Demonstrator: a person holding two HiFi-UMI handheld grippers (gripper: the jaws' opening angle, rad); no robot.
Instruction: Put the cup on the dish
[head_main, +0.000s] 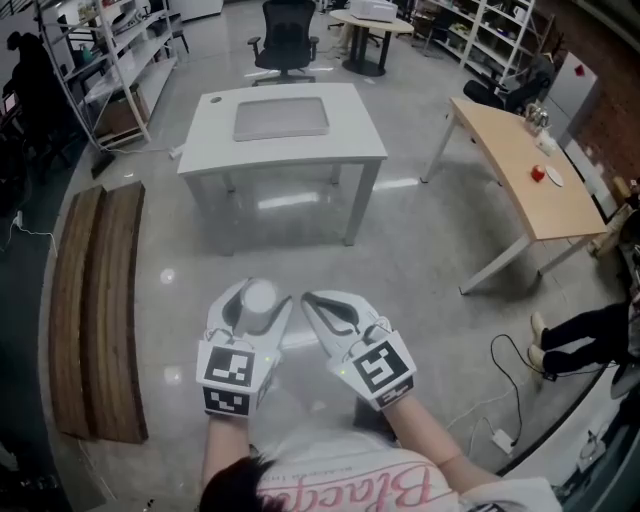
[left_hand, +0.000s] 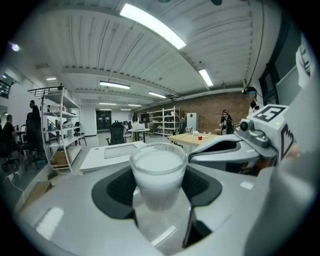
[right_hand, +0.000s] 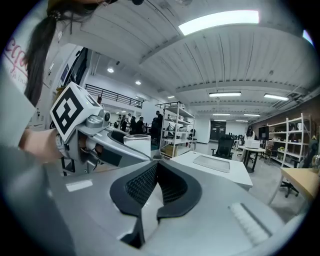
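A frosted white cup (head_main: 260, 299) (left_hand: 158, 170) stands upright between the dark pads of my left gripper (head_main: 257, 303) (left_hand: 159, 186), which is shut on its sides and held at waist height over the floor. The cup's rim (right_hand: 137, 142) also shows in the right gripper view. My right gripper (head_main: 310, 300) (right_hand: 156, 167) is just to the right of the left one, jaws shut with nothing in them. A flat grey rectangular dish (head_main: 281, 118) (left_hand: 120, 150) (right_hand: 212, 162) lies on a white table (head_main: 210, 150) a few steps ahead.
A wooden table (head_main: 525, 165) with small red and white items stands at the right. Brown planks (head_main: 100, 300) lie on the floor at the left. An office chair (head_main: 286, 40) is behind the white table. Shelving (head_main: 110, 60) lines the left. A cable (head_main: 505, 395) and a person's legs (head_main: 585, 335) are at the right.
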